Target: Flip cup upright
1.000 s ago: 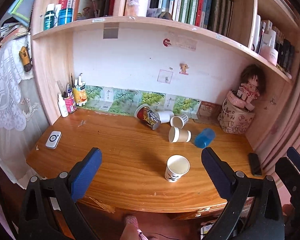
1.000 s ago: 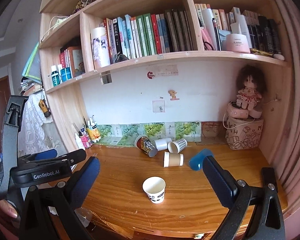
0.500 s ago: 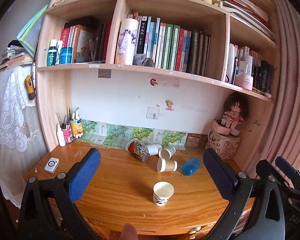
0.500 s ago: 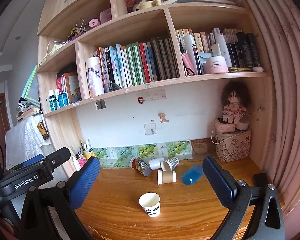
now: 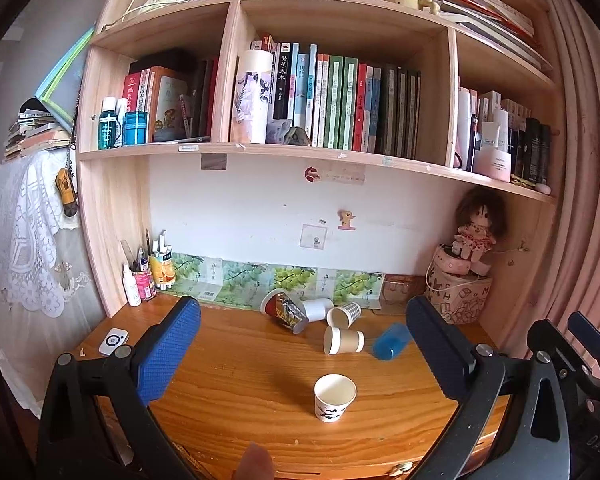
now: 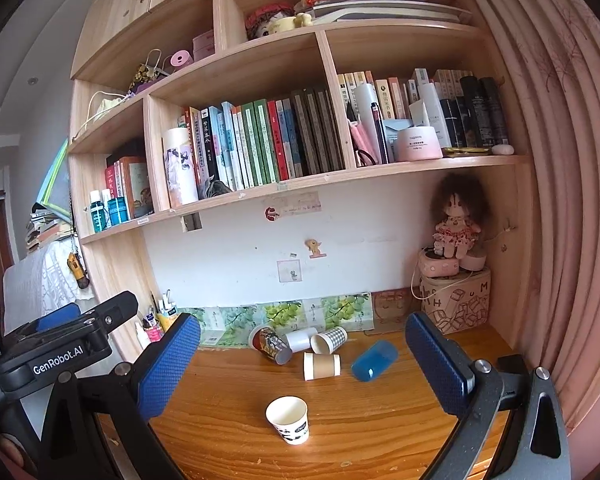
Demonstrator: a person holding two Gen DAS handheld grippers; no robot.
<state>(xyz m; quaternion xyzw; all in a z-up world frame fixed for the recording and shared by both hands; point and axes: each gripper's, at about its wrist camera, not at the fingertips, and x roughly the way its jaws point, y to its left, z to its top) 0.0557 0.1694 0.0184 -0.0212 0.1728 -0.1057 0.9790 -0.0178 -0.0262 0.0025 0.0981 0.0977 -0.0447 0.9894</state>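
The white paper cup (image 5: 334, 397) (image 6: 288, 419) stands upright near the front edge of the wooden desk (image 5: 240, 376) (image 6: 360, 420), its mouth up and its long axis vertical, while behind it we see a brown cup (image 5: 343, 340) (image 6: 321, 365), a blue cup (image 5: 391, 341) (image 6: 374, 361), a checked cup (image 5: 344, 313) (image 6: 329, 339) and a printed cup (image 5: 284, 311) (image 6: 269, 345) all lying on their sides near the back wall. Our left gripper (image 5: 300, 344) and right gripper (image 6: 300, 364) both hang above the desk with jaws spread wide, holding nothing, well apart from the upright cup. The desk sits in an alcove under a bookshelf (image 5: 340, 104) (image 6: 260, 144) packed with books, with a doll (image 5: 476, 228) (image 6: 458, 216) perched in the right corner and a pink curtain (image 5: 580, 200) (image 6: 572, 200) alongside.
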